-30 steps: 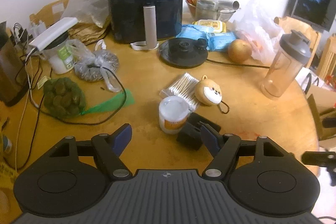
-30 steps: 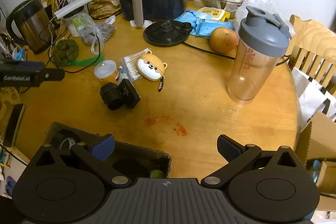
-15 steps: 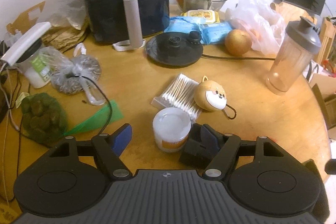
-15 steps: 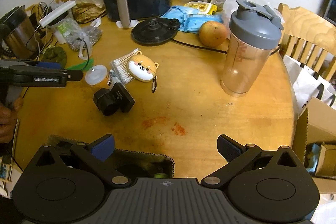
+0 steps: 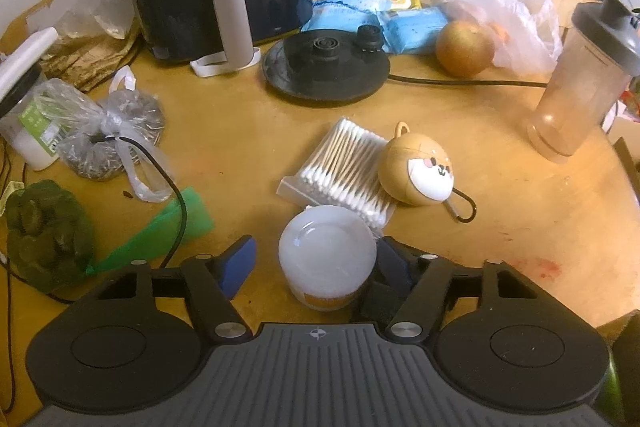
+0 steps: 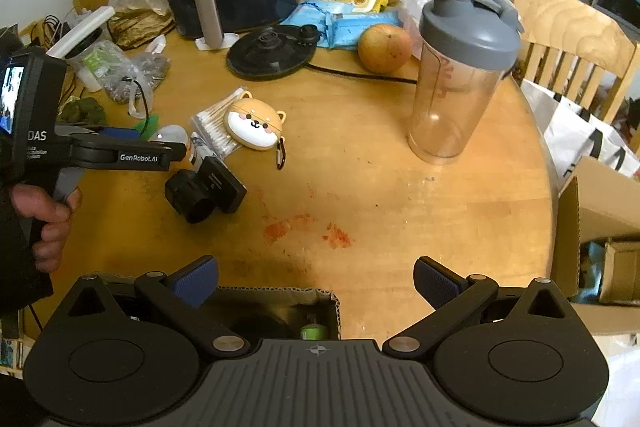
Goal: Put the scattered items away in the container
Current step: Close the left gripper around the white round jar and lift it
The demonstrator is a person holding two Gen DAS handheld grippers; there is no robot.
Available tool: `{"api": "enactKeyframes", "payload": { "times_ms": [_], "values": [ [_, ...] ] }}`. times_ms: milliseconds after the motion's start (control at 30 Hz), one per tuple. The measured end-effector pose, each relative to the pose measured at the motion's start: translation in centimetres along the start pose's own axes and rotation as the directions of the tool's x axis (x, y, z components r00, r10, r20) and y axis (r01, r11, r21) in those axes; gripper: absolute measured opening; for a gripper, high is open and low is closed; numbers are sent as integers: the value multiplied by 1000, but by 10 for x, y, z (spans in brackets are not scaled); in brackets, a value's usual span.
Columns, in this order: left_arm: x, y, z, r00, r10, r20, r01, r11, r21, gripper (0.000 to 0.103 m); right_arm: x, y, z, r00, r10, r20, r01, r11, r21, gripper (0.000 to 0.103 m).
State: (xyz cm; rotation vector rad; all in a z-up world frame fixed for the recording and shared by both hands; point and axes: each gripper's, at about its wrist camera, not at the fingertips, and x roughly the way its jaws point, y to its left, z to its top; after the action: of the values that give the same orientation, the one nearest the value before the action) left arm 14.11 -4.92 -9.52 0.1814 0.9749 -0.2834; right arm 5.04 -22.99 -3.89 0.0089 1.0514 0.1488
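So the left gripper (image 5: 316,261) was spread wide around the white-lidded jar (image 5: 327,257), pads either side but not squeezing it yet. The jar sat on the wooden table (image 5: 500,195), right beside the cotton swab pack (image 5: 342,165) and the black camera (image 6: 204,189). The right gripper (image 6: 316,281) hung wide open and empty over the cardboard box (image 6: 320,301).

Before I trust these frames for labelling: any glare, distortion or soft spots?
Left wrist view: fisheye bends the table edge; a glare spot sits on the white jar lid between the open left tongs; the plastic bag looks washed out. Right wrist view: same bending, dark corners, shaker bottle fairly sharp.
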Motion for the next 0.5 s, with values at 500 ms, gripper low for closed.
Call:
{"api": "enactKeyframes", "payload": {
  "times_ms": [500],
  "values": [
    [13,-7,1,1000,-5,-4,6,999,33,53,1,-4,-5,999,-32,-23,33,999,34,103]
  ]
}}
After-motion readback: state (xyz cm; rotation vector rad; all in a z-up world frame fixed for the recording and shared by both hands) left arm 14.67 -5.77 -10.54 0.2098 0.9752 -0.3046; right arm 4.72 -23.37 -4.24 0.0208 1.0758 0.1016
